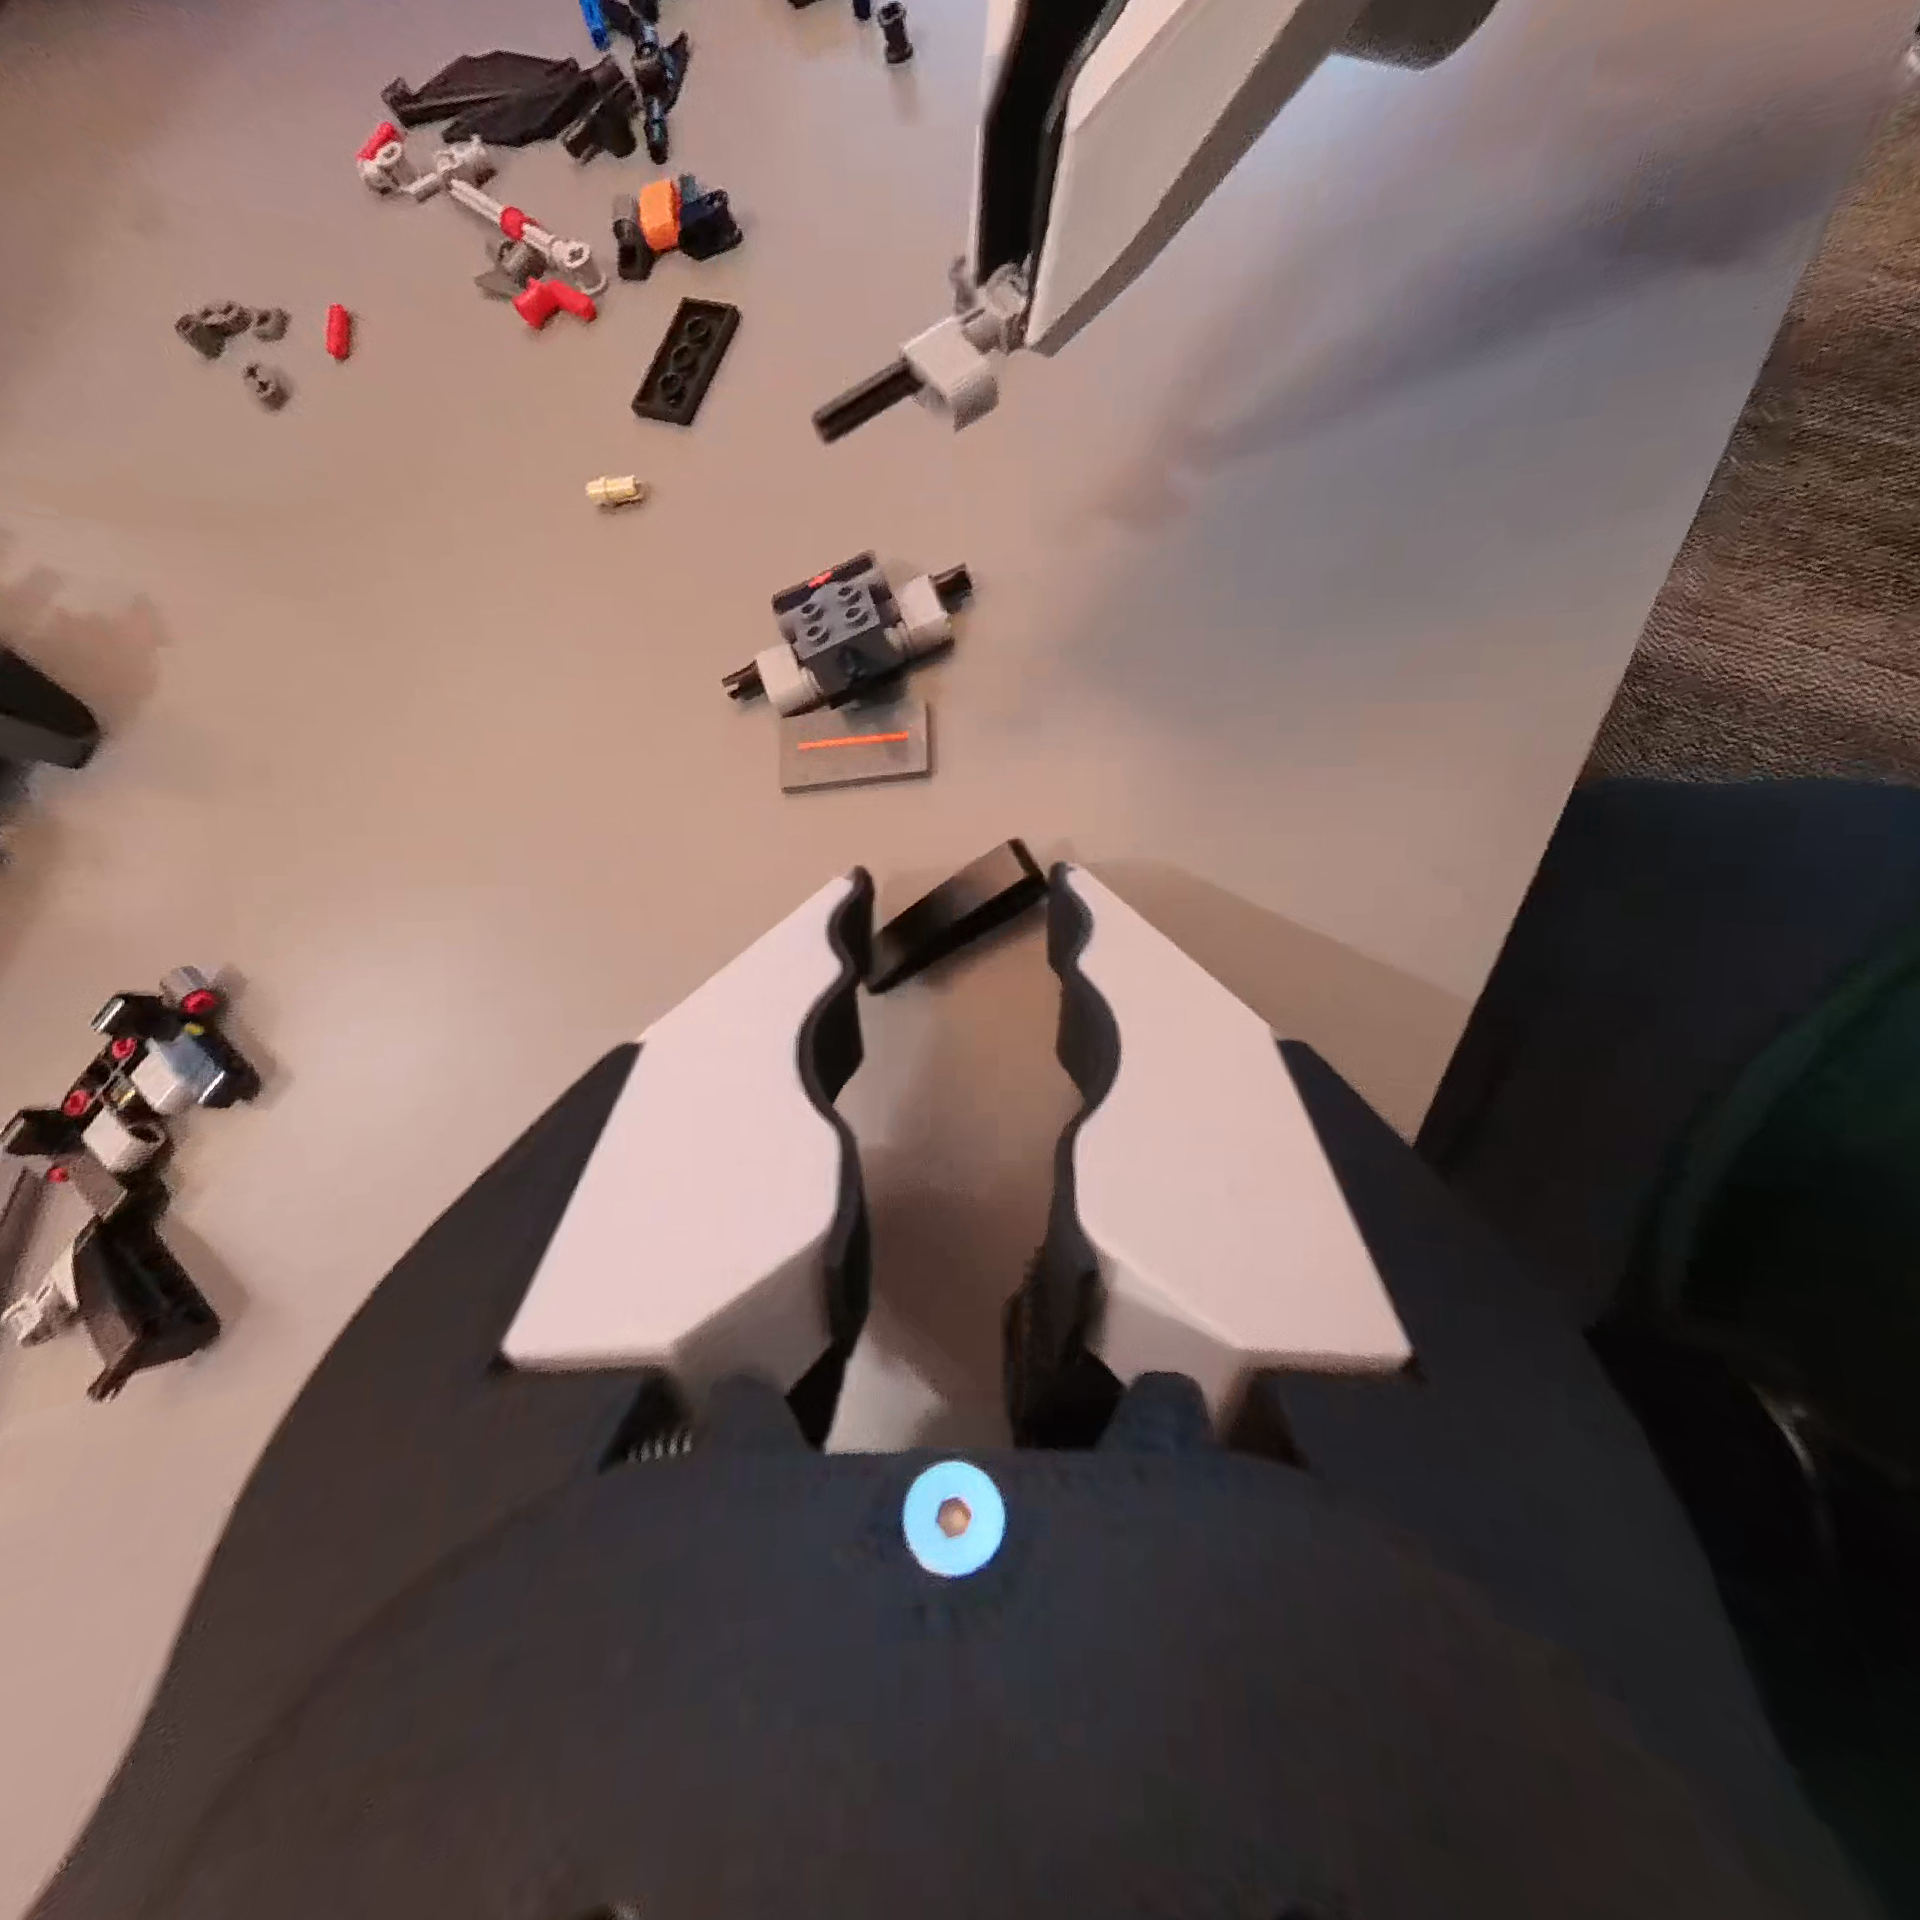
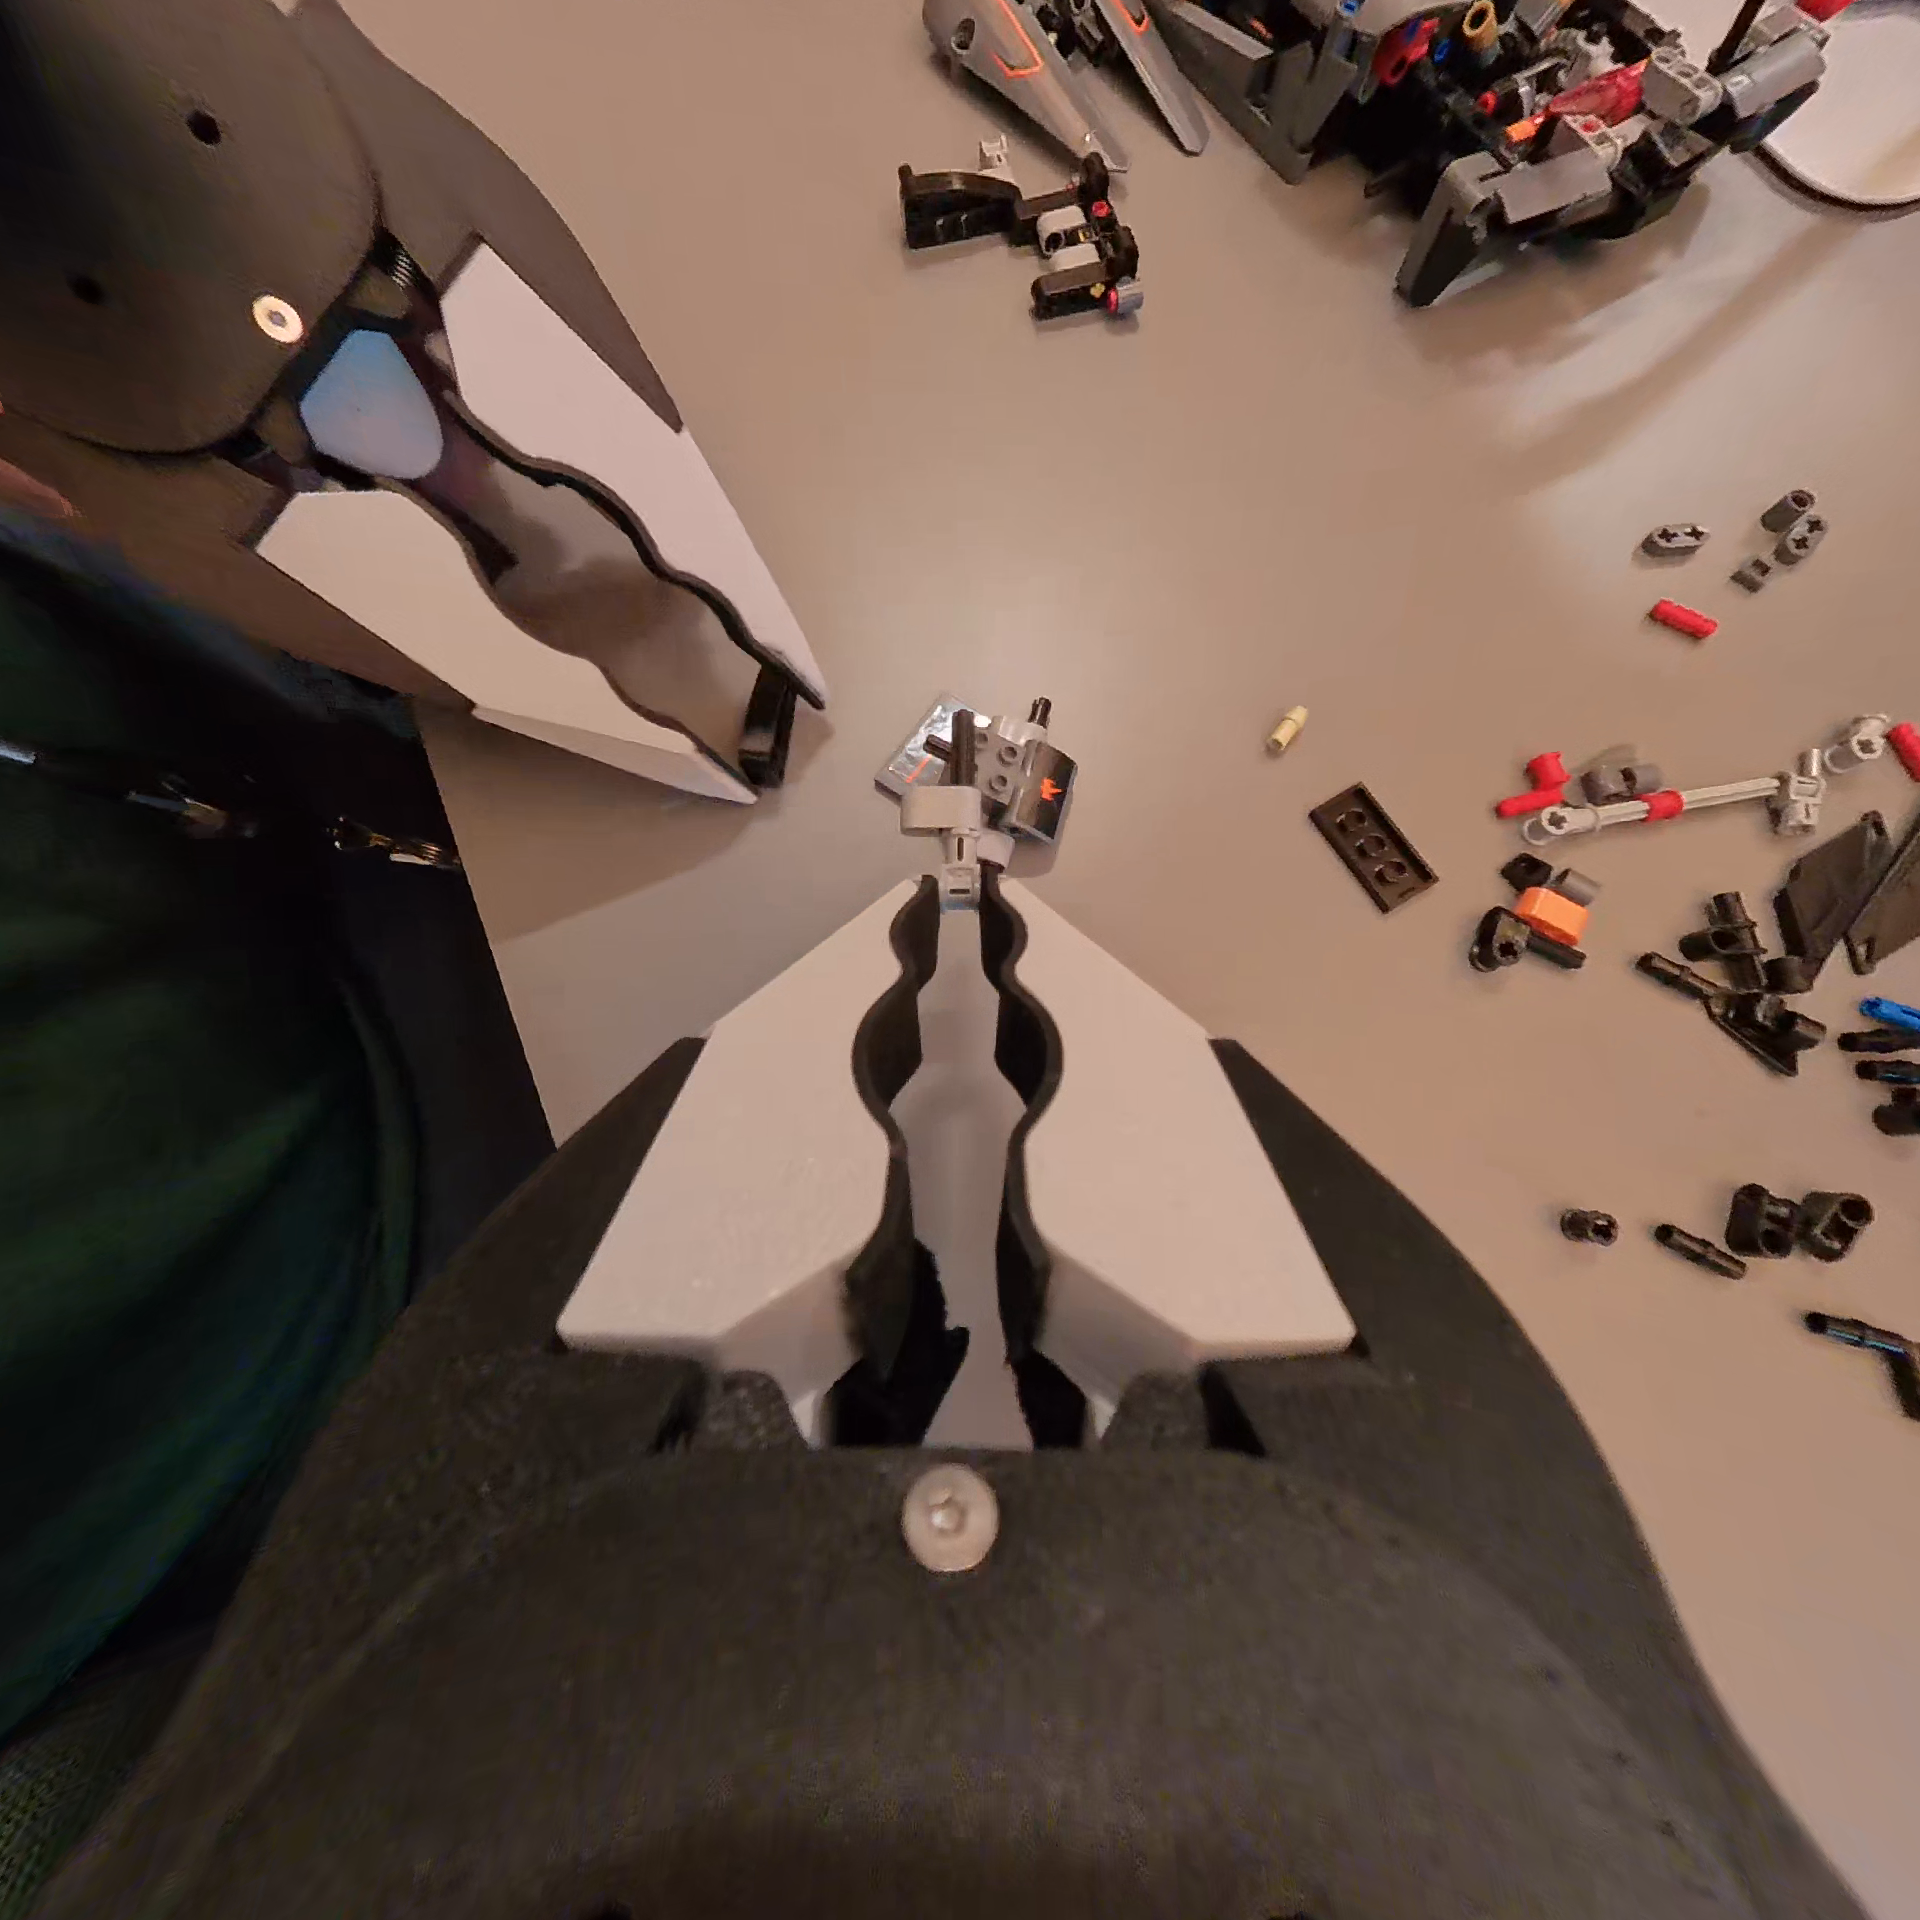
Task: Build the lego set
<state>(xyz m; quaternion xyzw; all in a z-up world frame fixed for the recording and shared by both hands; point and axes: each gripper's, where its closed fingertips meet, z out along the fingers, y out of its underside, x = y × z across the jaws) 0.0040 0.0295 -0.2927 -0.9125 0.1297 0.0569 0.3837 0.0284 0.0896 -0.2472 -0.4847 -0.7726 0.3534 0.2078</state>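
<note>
Left wrist view looks down along the left gripper (image 1: 956, 904), tilted over the table (image 1: 416, 623) near its edge, its fingertips pinching a flat black piece (image 1: 956, 914) held slantwise. Ahead on the table sits a small grey and black assembly (image 1: 847, 639) beside a grey tile with an orange line (image 1: 857, 748). The right gripper (image 2: 958, 883) reaches in from above, its tips closed on a light grey connector with a black axle (image 2: 951, 821), raised above that assembly. Loose parts lie scattered beyond, among them a black plate (image 1: 686, 362), a tan pin (image 1: 615, 490) and a red pin (image 2: 1683, 619).
</note>
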